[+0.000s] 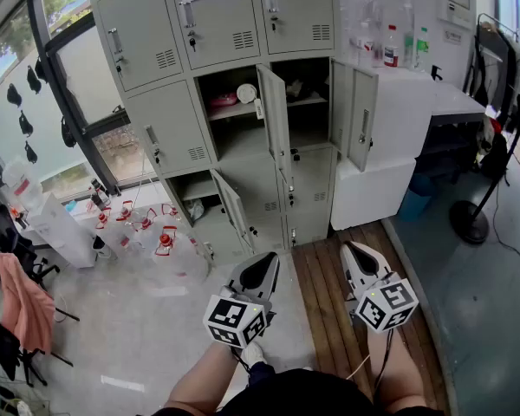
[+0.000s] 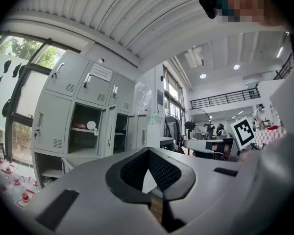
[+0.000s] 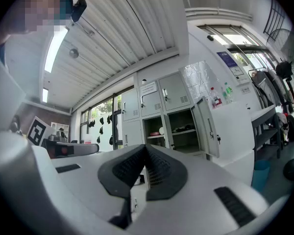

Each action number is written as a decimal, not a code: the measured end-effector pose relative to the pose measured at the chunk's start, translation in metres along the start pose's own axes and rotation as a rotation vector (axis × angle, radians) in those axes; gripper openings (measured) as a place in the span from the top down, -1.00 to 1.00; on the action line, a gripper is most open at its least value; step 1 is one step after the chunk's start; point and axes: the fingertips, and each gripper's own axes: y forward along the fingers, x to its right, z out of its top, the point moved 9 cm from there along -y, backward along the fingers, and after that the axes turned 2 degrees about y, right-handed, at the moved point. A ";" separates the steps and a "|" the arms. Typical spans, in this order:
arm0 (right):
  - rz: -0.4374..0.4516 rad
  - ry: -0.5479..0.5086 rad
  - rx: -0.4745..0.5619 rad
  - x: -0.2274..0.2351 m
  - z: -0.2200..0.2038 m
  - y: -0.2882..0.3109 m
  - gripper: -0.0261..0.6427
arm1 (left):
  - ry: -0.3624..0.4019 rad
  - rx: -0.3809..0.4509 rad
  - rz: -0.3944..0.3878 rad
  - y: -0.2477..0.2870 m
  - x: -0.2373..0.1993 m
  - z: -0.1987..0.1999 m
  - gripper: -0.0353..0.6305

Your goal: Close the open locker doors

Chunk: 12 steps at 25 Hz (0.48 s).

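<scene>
A grey locker cabinet [image 1: 169, 102] stands ahead with three doors swung open: the middle door [image 1: 275, 115], the right door [image 1: 361, 111], and a low door [image 1: 234, 208] in the bottom row. The open compartments hold a pink item and a white disc [image 1: 246, 93]. My left gripper [image 1: 267, 265] and right gripper [image 1: 350, 251] are held low and well short of the lockers, both shut with nothing between the jaws. In the left gripper view the shut jaws [image 2: 148, 153] point at the lockers [image 2: 85, 131]. The right gripper [image 3: 146, 151] faces the open doors [image 3: 208, 124].
Several water jugs with red caps [image 1: 165, 241] sit on the floor left of the lockers. A white counter [image 1: 390, 146] with bottles [image 1: 390, 46] adjoins the lockers' right side. A blue bin [image 1: 413, 204] and a fan stand [image 1: 468, 219] are farther right. Wooden planks [image 1: 329, 293] lie underfoot.
</scene>
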 end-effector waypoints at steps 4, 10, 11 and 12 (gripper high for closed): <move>0.002 -0.001 -0.003 0.001 0.000 0.003 0.92 | -0.003 0.002 -0.001 0.002 -0.002 0.001 0.85; 0.054 -0.036 0.017 -0.007 -0.001 0.008 0.91 | -0.005 0.005 0.021 0.001 -0.008 -0.001 0.85; 0.061 -0.039 0.015 -0.009 -0.001 0.010 0.91 | -0.007 0.003 0.025 0.001 -0.010 -0.002 0.85; 0.065 -0.039 0.011 -0.011 -0.002 0.013 0.91 | -0.011 0.000 0.028 0.000 -0.013 -0.003 0.85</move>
